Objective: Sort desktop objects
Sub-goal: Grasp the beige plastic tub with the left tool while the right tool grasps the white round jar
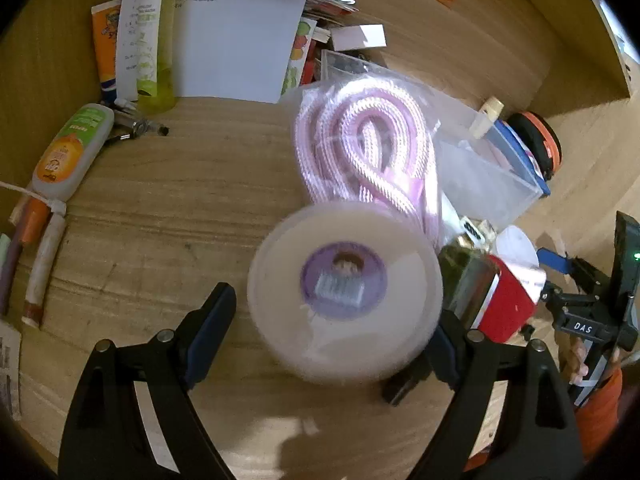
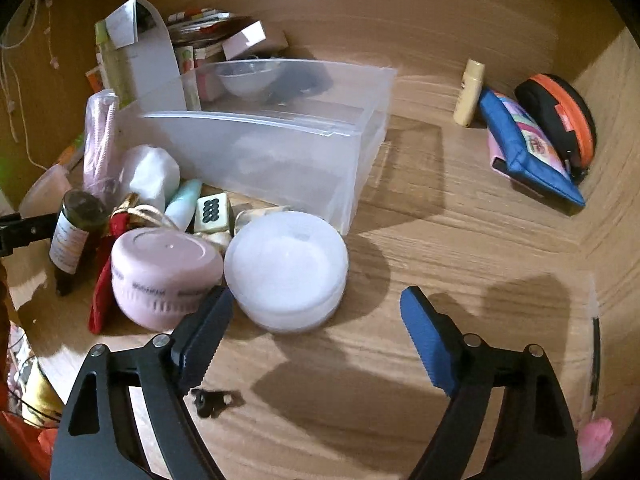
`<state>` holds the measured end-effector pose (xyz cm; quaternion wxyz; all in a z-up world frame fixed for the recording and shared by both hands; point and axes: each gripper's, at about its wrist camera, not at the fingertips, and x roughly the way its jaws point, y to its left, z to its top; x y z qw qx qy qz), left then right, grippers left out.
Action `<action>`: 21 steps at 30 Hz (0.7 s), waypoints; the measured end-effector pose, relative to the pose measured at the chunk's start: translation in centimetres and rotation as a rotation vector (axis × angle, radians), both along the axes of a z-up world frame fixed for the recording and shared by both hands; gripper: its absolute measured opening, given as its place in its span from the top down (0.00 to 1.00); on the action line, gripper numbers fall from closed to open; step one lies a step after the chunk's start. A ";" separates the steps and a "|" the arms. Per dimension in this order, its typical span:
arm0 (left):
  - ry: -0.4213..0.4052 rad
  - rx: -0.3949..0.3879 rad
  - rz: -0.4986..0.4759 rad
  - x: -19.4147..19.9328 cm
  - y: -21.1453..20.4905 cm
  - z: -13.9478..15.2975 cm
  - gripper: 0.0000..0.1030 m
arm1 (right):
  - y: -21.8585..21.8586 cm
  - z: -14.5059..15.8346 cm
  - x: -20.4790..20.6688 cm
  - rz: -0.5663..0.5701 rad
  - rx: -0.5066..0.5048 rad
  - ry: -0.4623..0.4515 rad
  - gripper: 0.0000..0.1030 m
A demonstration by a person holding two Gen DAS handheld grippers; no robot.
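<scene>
In the left wrist view my left gripper is open around a blurred white round tub with a purple label, which stands between the jaws; contact cannot be told. Behind it lies a bagged pink braided cable against a clear plastic bin. In the right wrist view my right gripper is open and empty, just in front of a white round tub. A pink round jar, a mahjong tile, a dark brown bottle and the clear bin are close by.
Papers, a green tube, an orange tube and a white-orange bottle lie at the back left. A blue pouch, an orange-black case and a small yellow bottle sit at the right by the wooden wall.
</scene>
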<state>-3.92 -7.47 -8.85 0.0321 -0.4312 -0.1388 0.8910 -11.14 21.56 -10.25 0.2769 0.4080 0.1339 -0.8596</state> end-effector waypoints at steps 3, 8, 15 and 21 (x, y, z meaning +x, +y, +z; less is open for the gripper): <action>0.005 0.005 0.011 -0.4 -0.2 0.0 0.15 | -0.3 -0.2 -0.9 0.019 -0.003 -0.036 0.20; 0.020 -0.003 0.013 -0.8 0.2 0.1 0.26 | -1.4 -0.6 -1.3 0.056 0.014 -0.040 0.39; 0.036 -0.018 0.019 -0.9 0.6 0.2 0.35 | -1.8 -0.9 -1.0 0.054 0.029 -0.015 0.39; 0.065 -0.123 0.079 -0.5 1.0 0.8 0.36 | -0.8 -0.4 -0.7 0.013 0.022 0.008 0.39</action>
